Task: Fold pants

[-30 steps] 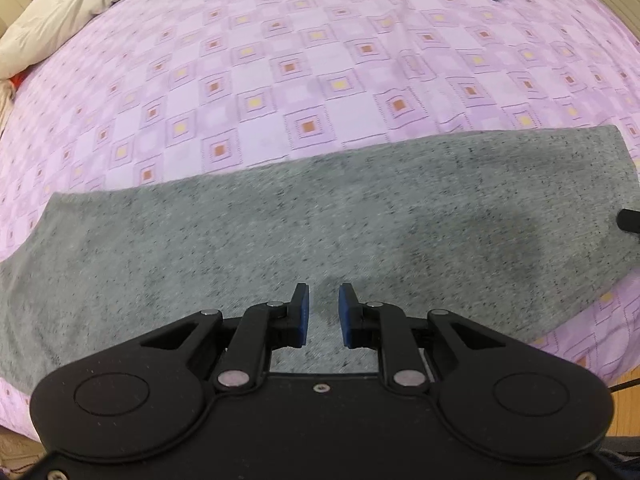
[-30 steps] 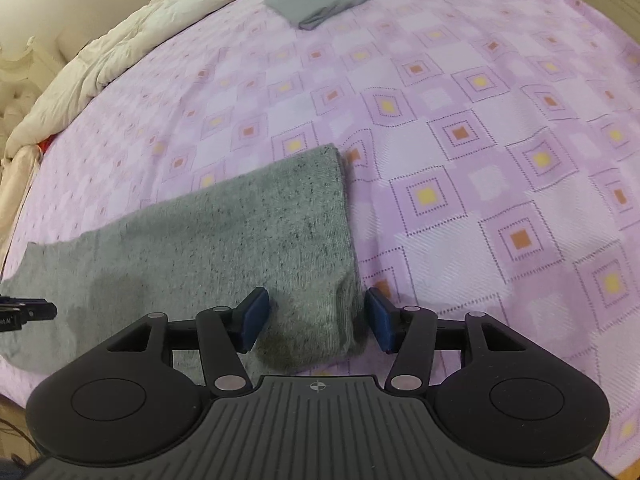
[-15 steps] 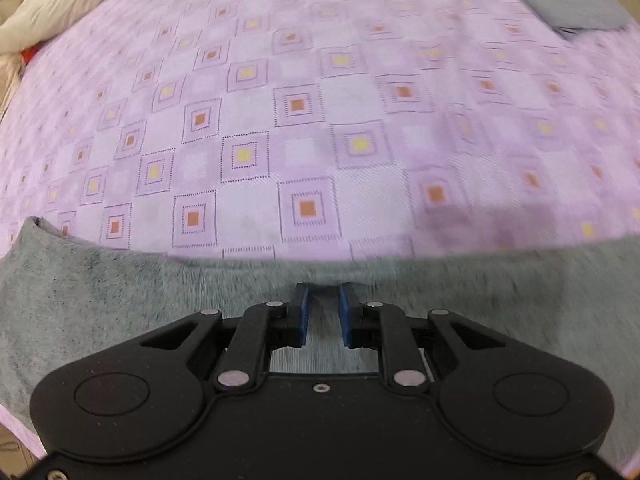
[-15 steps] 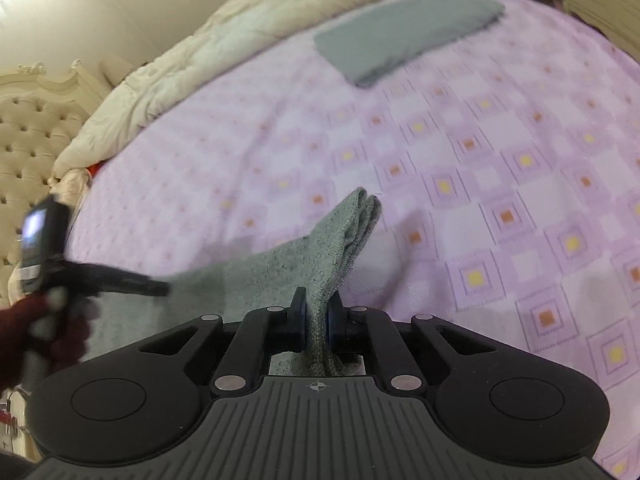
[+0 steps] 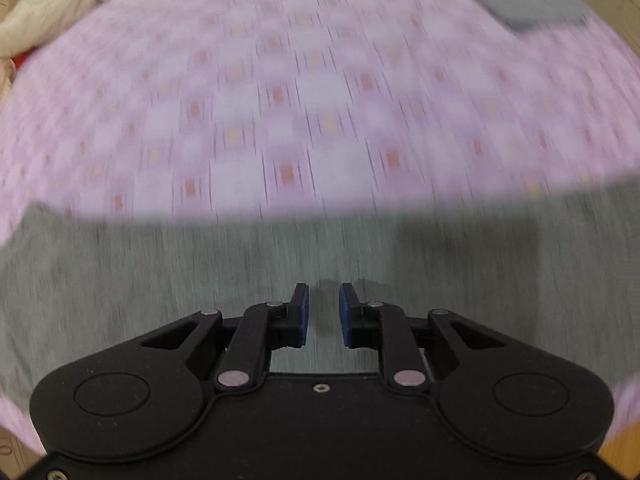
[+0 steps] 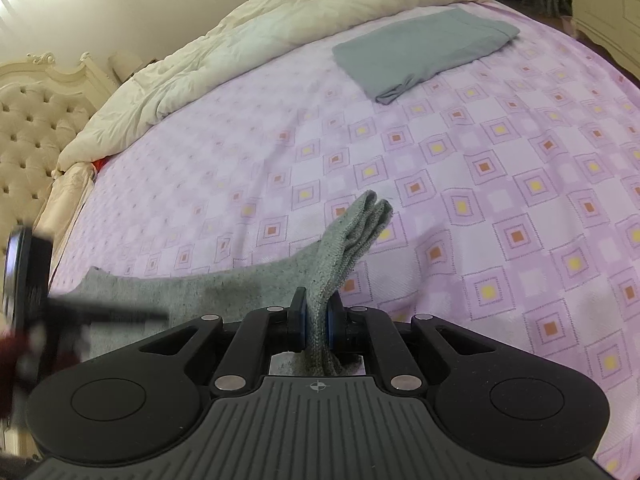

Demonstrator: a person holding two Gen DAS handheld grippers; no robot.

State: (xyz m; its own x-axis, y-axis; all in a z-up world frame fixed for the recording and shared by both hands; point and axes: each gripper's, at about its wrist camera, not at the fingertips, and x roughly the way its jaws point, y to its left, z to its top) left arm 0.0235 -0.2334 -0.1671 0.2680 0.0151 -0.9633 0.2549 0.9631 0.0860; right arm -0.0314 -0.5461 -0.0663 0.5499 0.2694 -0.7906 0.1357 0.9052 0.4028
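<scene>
- Right gripper (image 6: 317,322): black two-finger claw with blue pads, clamped after just closing on a bunched end of the heather-grey knit pants (image 6: 224,292); gathered fabric lifted, standing in ridged folds past the pads.
- Remainder of pants: flat along the near edge of the lilac bedsheet with square pattern (image 6: 500,184), running left.
- Left gripper (image 5: 323,312): pads parted by a narrow gap, nothing between them, above the flat grey knit; view blurred.
- Far right on sheet: folded smooth blue-grey garment (image 6: 420,52).
- Far left: rumpled cream duvet (image 6: 256,36); tufted cream headboard (image 6: 28,136).
</scene>
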